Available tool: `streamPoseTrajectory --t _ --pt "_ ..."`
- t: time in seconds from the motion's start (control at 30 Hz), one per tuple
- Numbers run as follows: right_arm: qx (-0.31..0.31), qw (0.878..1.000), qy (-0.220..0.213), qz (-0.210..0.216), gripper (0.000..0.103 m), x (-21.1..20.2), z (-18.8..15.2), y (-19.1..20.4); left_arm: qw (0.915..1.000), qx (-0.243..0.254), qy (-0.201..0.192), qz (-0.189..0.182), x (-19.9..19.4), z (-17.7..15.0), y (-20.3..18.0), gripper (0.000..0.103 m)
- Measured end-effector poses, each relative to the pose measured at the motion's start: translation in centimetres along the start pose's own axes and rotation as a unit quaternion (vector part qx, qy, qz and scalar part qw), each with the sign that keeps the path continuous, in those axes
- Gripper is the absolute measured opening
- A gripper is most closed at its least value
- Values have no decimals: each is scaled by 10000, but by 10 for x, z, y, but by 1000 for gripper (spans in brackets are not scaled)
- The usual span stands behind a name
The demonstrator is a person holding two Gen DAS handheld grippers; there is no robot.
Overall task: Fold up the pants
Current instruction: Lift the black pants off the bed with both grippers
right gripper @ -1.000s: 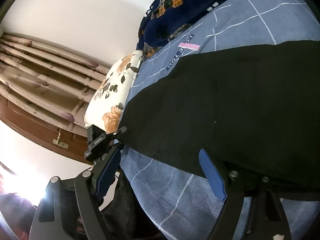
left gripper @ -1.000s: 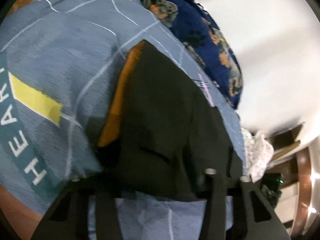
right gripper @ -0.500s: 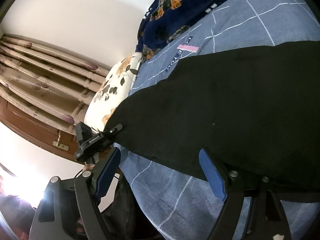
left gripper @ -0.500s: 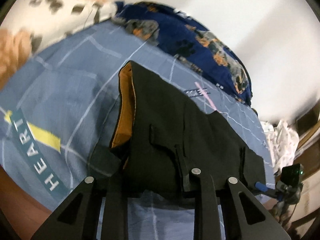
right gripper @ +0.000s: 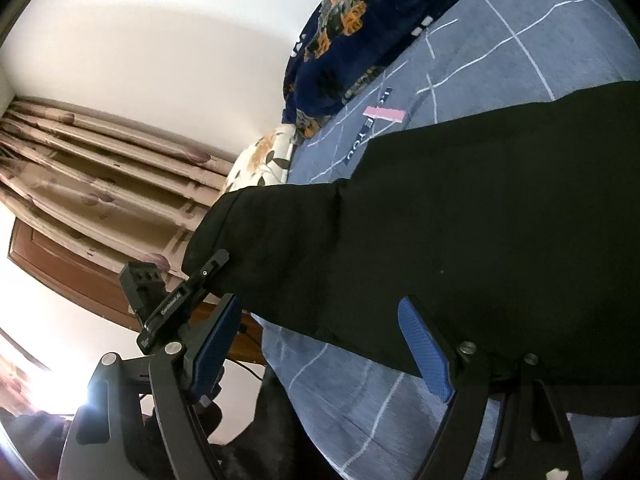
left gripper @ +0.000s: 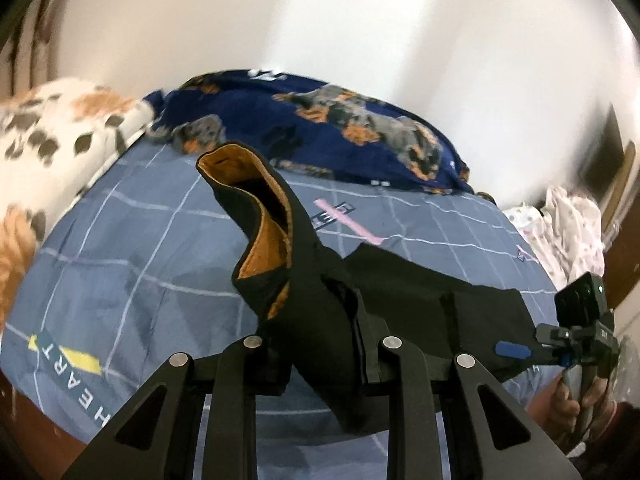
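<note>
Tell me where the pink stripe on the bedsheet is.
In the left wrist view the pink stripe lies mid-frame on the bedsheet, between the blanket and the pants.

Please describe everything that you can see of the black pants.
The black pants are of soft dark cloth with an orange-brown lining showing where one end curls upward and opens. The left gripper is shut on them, holding this part above the blue checked bedsheet. The rest spreads flat over the sheet. The right gripper is open at their edge.

Left gripper jaws clamped; right gripper jaws spread.
</note>
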State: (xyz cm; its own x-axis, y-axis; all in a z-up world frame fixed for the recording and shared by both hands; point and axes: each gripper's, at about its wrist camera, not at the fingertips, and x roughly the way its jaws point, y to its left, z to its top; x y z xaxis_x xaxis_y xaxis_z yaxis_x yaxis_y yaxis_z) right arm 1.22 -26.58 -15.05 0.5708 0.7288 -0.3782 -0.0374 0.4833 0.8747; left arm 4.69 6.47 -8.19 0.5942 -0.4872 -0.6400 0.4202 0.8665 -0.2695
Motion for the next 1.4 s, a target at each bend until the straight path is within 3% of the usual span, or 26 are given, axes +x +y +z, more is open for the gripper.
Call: streamPoseTrajectory --t 0.47,1.4 --pt "173 9996 -137 179 80 2 3 -3 9988 481 -113 22 7 8 -47 24" --pt "722 9947 -438 587 83 -7 9 -20 9964 838 -119 -110 14 3 -84 24"
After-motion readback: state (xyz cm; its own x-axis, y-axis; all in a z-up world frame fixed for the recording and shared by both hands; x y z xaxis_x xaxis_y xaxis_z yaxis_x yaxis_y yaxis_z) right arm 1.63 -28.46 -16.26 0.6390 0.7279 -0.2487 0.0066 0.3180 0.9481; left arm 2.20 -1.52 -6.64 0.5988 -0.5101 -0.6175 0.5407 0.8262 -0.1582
